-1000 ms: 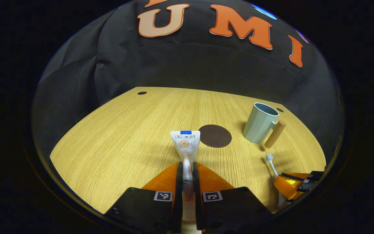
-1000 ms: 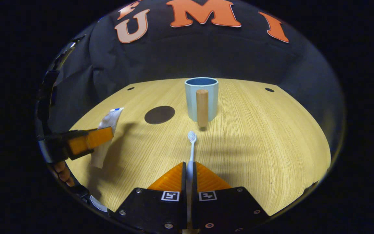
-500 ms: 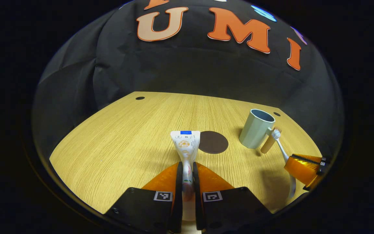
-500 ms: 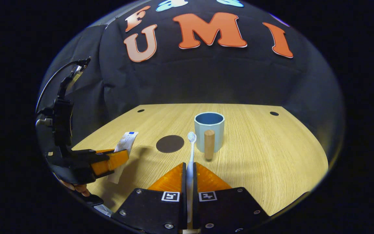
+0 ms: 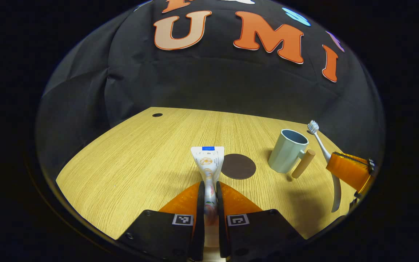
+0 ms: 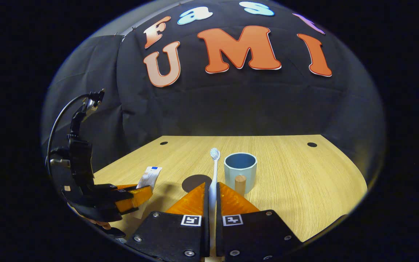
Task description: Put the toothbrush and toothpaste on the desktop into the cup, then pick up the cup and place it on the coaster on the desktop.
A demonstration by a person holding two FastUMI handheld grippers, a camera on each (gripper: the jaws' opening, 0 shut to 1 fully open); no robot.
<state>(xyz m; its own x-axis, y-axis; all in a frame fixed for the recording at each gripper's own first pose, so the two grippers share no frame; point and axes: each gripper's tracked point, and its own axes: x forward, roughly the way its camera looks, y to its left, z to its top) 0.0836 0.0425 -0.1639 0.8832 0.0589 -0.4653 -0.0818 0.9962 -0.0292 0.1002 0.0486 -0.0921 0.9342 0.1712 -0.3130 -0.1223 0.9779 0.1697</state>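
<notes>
Both things are already picked up, but nothing is in the cup yet. The left gripper (image 5: 209, 198) has its jaws closed tight on the toothpaste (image 5: 208, 160), near the cap end, and holds it above the worktop (image 5: 140, 156). The right gripper (image 6: 212, 198) has its jaws closed on the handle of the toothbrush (image 6: 214, 167), also lifted off the surface.

The cup (image 6: 240, 173) stands upright on the worktop with its mouth open and empty, its wooden handle (image 6: 239, 183) turned toward the right gripper. The dark round coaster (image 5: 238, 166) lies flat just beside the cup, with nothing on it. So what is left, I judge: drop both items in the cup, then carry the cup to the coaster.

The toothpaste has its long axis along the left gripper's fingers, the flat crimped end pointing forward and away. The toothbrush stands close to upright, bristle head at the top, handle end hanging below the jaws. In the left gripper view its head is near the cup's rim, slightly above it.
</notes>
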